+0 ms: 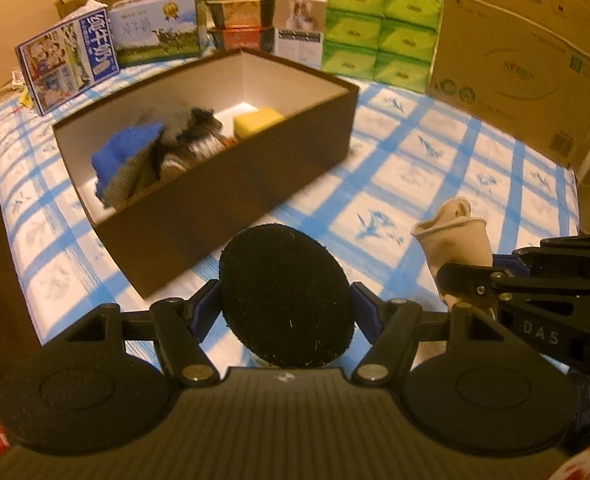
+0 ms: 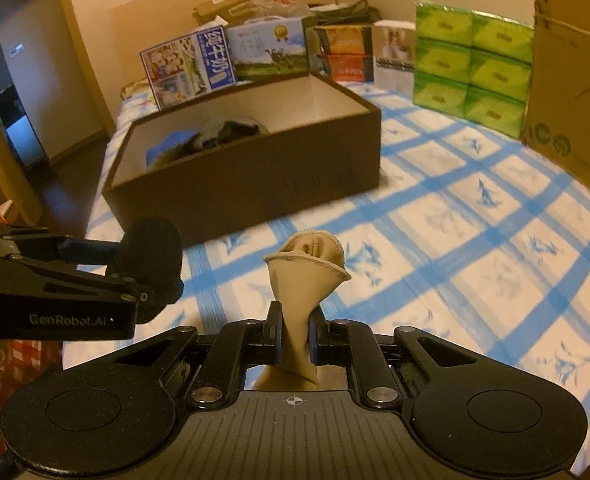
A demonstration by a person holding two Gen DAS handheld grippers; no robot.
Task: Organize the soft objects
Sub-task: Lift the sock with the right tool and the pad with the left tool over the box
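Note:
My left gripper [image 1: 287, 300] is shut on a round black sponge pad [image 1: 285, 292], held above the bed in front of the brown box [image 1: 231, 200]. It shows from the side in the right wrist view [image 2: 151, 268]. My right gripper [image 2: 295, 336] is shut on a beige sock [image 2: 307, 272] that stands up between the fingers; the sock also shows in the left wrist view [image 1: 455, 236]. The box holds a blue cloth [image 1: 127, 152], grey and dark soft items [image 1: 183, 128] and a yellow sponge [image 1: 257, 120].
The bed has a blue-and-white checked cover [image 2: 475, 240]. Behind the box stand milk cartons [image 1: 67, 64], small boxes [image 1: 299, 28], green tissue packs [image 1: 379, 32] and a large cardboard box [image 1: 527, 60]. The bed's left edge drops to the floor [image 2: 67, 176].

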